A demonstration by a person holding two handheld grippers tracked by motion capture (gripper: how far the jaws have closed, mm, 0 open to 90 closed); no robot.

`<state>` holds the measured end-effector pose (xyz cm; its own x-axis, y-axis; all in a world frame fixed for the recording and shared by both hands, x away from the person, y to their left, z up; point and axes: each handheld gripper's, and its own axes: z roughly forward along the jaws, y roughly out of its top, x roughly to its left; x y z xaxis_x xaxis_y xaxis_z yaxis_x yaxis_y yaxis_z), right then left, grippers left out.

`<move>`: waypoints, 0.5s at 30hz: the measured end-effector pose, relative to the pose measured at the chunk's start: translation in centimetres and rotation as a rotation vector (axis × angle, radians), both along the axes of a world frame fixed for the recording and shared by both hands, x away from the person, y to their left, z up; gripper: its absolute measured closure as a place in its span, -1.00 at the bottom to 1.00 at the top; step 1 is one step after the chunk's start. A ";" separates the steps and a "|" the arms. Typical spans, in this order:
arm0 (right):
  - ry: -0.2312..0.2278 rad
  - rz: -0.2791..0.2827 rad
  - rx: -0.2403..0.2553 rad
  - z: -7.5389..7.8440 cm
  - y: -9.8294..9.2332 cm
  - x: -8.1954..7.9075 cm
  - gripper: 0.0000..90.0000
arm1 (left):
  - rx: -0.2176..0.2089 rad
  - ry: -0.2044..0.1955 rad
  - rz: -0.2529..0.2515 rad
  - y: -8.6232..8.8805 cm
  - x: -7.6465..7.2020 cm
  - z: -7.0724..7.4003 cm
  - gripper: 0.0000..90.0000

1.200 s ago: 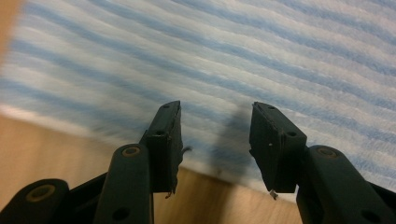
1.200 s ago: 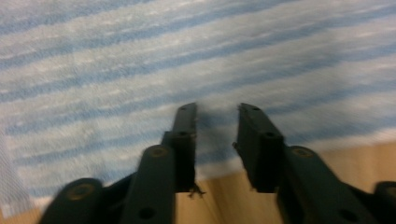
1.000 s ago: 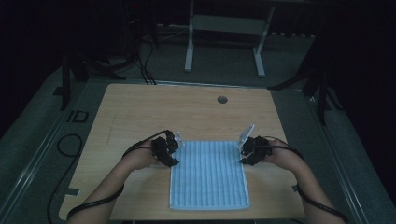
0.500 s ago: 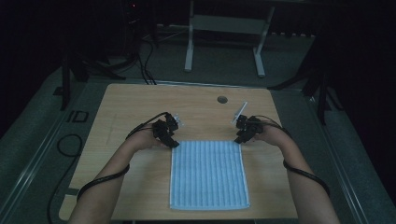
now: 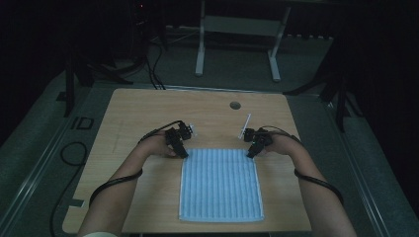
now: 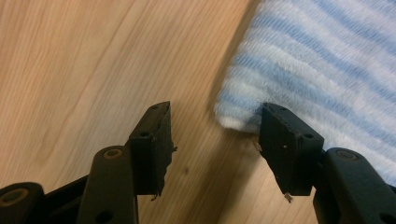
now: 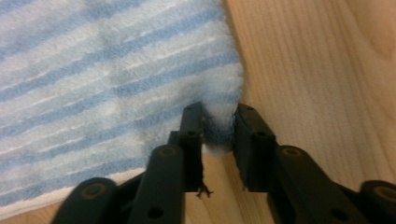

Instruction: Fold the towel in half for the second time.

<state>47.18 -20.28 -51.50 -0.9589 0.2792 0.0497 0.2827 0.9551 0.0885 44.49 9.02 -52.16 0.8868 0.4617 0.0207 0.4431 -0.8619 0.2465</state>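
High view shows us one wooden table (image 5: 148,108) with one blue-and-white striped towel (image 5: 220,185) lying flat on its near half, toward 6 o'clock from the table's middle. We count two grippers, one in each of our hands, and both sit at the towel's far edge: our left gripper (image 5: 184,153) at the far-left corner, about 10 o'clock from the towel's centre, and our right gripper (image 5: 251,152) at the far-right corner, about 2 o'clock from it. One cable trails from each gripper along each forearm. One small round hole (image 5: 235,105) sits in the tabletop at 12 o'clock, well apart from the towel.

Left gripper view shows us two black jaws spread apart over the bare wood (image 6: 70,60); the towel's corner (image 6: 233,119) lies against the right-hand jaw, at about 1 o'clock from the gap, and nothing is pinched between the pads.

Right gripper view shows us our right gripper (image 7: 219,135) with its two jaws drawn close together, having just been closing, and the towel's corner (image 7: 218,122) is bunched up between them, so we have it pinched. The remaining cloth (image 7: 93,79) spreads toward 10 o'clock, with wood (image 7: 327,70) at 2 o'clock
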 end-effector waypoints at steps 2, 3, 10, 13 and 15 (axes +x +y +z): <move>0.004 -0.001 0.001 0.0 0.0 0.0 0.72 | -0.001 0.004 -0.009 -0.3 0.1 0.0 -0.01; 0.004 -0.001 0.002 0.0 0.0 -0.1 0.74 | -0.001 0.004 -0.009 -0.3 0.1 0.0 -0.01; 0.002 -0.008 0.017 0.0 -0.2 -0.3 0.79 | -0.058 -0.006 -0.073 -1.4 -0.3 0.0 0.74; -0.005 -0.003 0.014 0.0 -0.2 -0.3 0.80 | -0.058 -0.015 -0.062 -1.7 -0.3 0.0 0.91; -0.015 0.006 0.005 0.1 -0.2 -0.4 0.80 | -0.063 -0.007 -0.033 -1.6 -0.2 0.0 0.94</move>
<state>46.74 -20.44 -51.44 -0.9612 0.2734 0.0371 0.2758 0.9563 0.0977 44.31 7.39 -52.11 0.9016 0.4327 -0.0008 0.4124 -0.8588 0.3038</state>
